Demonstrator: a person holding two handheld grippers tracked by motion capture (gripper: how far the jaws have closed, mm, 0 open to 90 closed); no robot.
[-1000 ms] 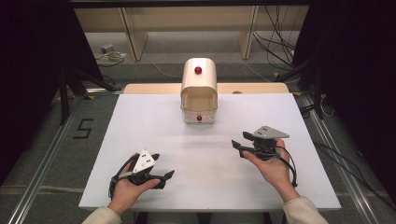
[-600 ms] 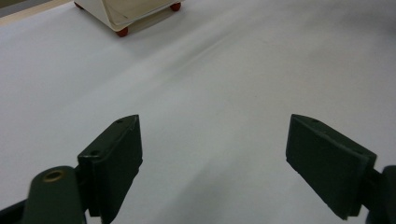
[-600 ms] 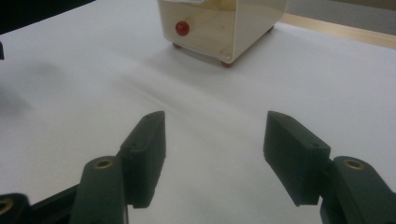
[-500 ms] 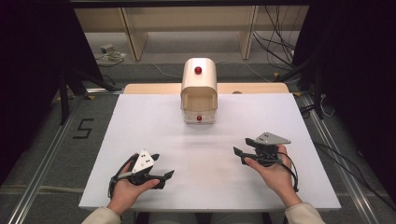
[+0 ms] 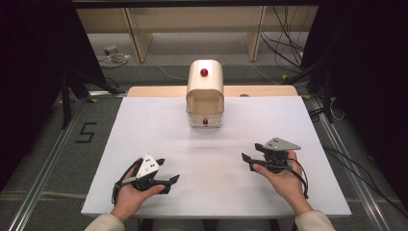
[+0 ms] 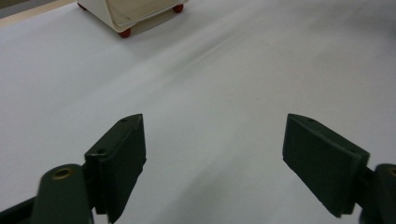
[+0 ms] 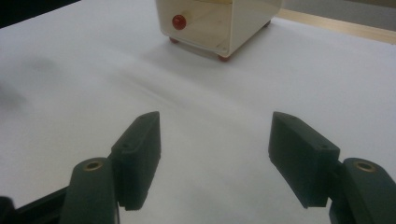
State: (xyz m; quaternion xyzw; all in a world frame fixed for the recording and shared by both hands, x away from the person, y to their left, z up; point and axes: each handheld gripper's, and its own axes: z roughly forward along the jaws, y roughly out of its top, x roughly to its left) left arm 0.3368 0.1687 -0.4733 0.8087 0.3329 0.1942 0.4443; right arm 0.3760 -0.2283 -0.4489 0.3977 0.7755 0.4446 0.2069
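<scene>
Cream rounded wooden box with red knobs [image 5: 205, 94] at 12 o'clock; left gripper [image 5: 169, 181] and right gripper [image 5: 248, 160] rest apart, jaws spread and empty, the right's just opening, the left's narrowing slightly, ready to approach.

The high view looks forward and down on the cream box [image 5: 205, 96] from afar. Both gripper views sit low, facing that box [image 6: 135, 11] [image 7: 217, 21], which all three views share.

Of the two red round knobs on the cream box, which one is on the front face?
The lower red round knob, on the drawer-like front low on the cream box; the other red knob sits on its rounded top.
</scene>
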